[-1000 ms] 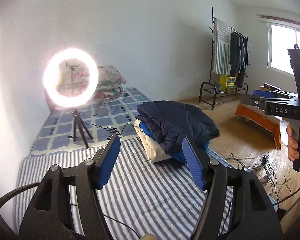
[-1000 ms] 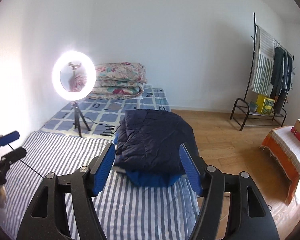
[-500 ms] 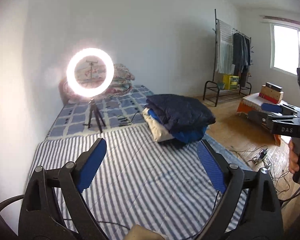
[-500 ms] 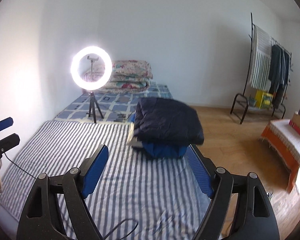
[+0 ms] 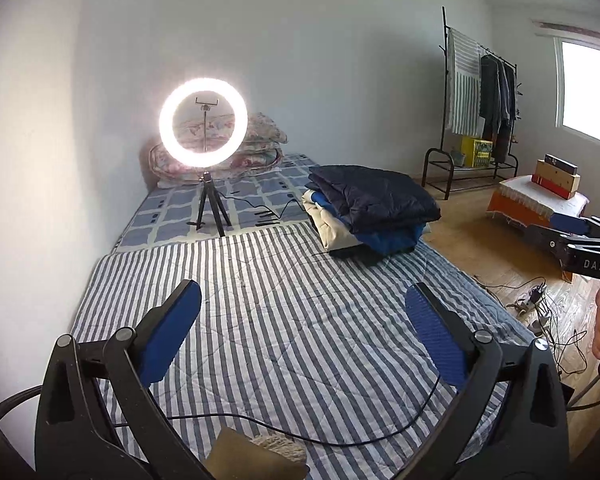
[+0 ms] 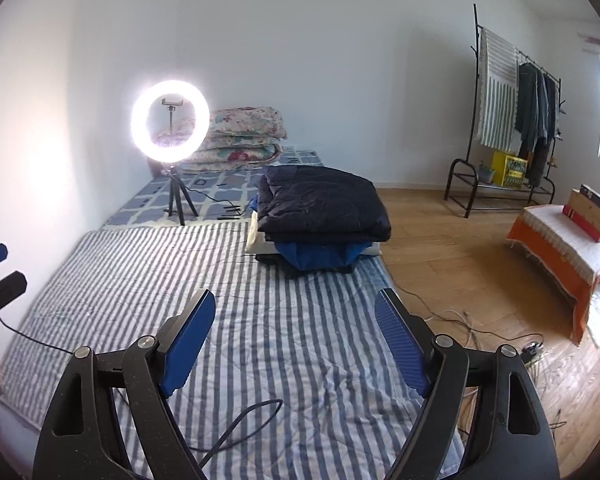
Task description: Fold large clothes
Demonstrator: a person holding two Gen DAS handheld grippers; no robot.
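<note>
Both tongs spread, gripping nothing — left gripper (image 5: 302, 320), right gripper (image 6: 296, 334). Folded clothes stack (image 6: 320, 220) sits at the striped mattress's (image 6: 284, 344) far right edge, well ahead; right gripper looks nearer — dead ahead of it.

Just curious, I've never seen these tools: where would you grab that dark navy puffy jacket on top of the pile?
Probably the dark navy puffy jacket's near folded edge, approached from the striped mattress side: that thick edge overhangs the pile, so open fingers could slip around it.

Both wrist views face the far clothes stack (image 5: 370, 210) across the mattress (image 6: 292, 332).
</note>
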